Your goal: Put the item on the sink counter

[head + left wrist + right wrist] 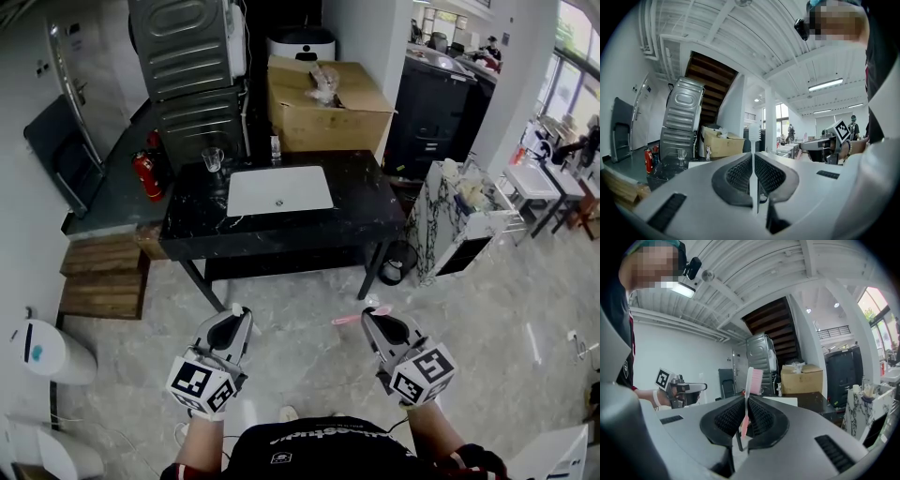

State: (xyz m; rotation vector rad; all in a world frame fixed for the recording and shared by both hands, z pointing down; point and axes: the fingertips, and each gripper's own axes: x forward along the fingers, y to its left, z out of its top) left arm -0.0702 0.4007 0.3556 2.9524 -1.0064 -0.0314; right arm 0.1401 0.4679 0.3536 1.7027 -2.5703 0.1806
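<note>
The black sink counter point(361, 202) with a white basin point(279, 190) stands a few steps ahead of me. My left gripper point(237, 316) is held low in front of my body, shut on a white toothbrush point(753, 133) that stands upright between its pads. My right gripper point(374, 315) is level with it, shut on a pink toothbrush point(352, 318) whose head points left in the head view. In the right gripper view the pink toothbrush point(751, 379) rises from the right gripper point(746, 409). Both grippers are well short of the counter.
On the counter stand a glass cup point(213, 159) and a small bottle point(276, 147). Behind it are a cardboard box point(323, 111) and a stacked metal appliance point(186, 66). A red fire extinguisher point(145, 174) and wooden steps point(103, 279) lie left, a marble-patterned cart point(455, 220) right.
</note>
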